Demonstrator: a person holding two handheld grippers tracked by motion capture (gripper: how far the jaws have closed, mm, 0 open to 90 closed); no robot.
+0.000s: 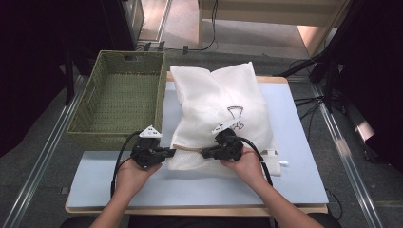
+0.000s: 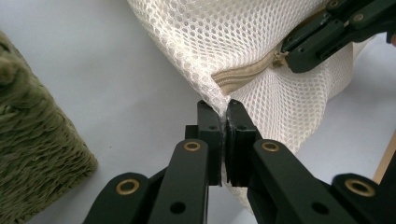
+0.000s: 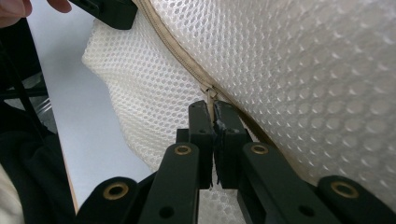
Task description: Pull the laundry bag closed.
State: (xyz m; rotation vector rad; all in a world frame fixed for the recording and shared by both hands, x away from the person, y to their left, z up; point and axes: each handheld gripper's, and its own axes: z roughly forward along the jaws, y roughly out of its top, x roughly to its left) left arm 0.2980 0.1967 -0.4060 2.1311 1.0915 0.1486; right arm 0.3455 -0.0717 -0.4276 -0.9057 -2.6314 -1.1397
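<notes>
A stuffed white mesh laundry bag [image 1: 218, 109] lies on the pale blue table top [image 1: 190, 183], with a beige zipper [image 2: 243, 77] running along its near edge. My left gripper [image 1: 172, 152] is shut on the bag's left corner; the mesh [image 2: 223, 106] is pinched between its jaws. My right gripper [image 1: 203, 153] is shut on the zipper pull [image 3: 211, 95], its jaws pointing left along the zipper line [image 3: 177, 51]. In the high view the two grippers face each other a short way apart. The right gripper [image 2: 287, 58] also appears at the top right of the left gripper view.
A green woven basket [image 1: 119, 95] stands on the table's left, just beyond my left gripper; its wall [image 2: 32, 154] is close beside it. A small white tag [image 1: 283, 163] sticks out at the bag's near right corner. Bare table lies in front of the hands.
</notes>
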